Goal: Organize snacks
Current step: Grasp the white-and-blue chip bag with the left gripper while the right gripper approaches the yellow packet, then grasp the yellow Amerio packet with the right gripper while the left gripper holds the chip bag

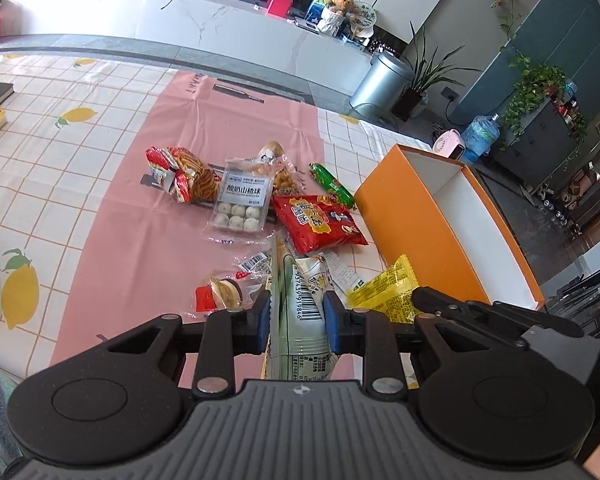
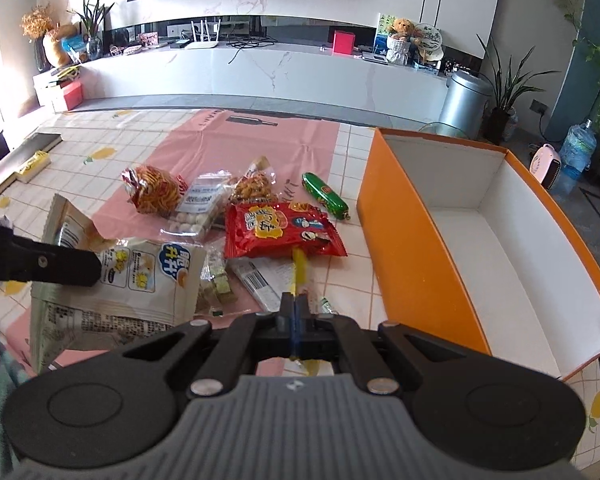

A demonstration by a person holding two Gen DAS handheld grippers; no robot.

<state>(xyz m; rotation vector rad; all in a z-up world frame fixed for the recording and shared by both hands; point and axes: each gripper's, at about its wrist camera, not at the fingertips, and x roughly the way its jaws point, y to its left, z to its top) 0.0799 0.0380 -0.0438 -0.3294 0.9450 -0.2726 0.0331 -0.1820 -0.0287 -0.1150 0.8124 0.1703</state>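
Observation:
My left gripper (image 1: 298,309) is shut on a cream snack bag (image 1: 306,292) with a barcode, held off the pink mat. That same bag (image 2: 140,276) shows at the left of the right wrist view, with a left finger (image 2: 60,266) across it. My right gripper (image 2: 296,304) is shut on a thin yellow packet (image 2: 299,266), seen edge-on; it appears flat (image 1: 384,292) in the left wrist view beside the right gripper's arm (image 1: 480,312). An open orange box (image 2: 400,240) (image 1: 420,208) with a white inside stands to the right, with nothing visible in it.
On the pink mat (image 1: 140,220) lie a red packet (image 2: 280,228), a green sausage (image 2: 324,196), a clear tray of white balls (image 2: 196,208), an orange stick-snack bag (image 2: 156,188) and small wrapped sweets (image 1: 224,292). A book (image 2: 24,156) lies far left; a silver bin (image 2: 464,100) stands beyond.

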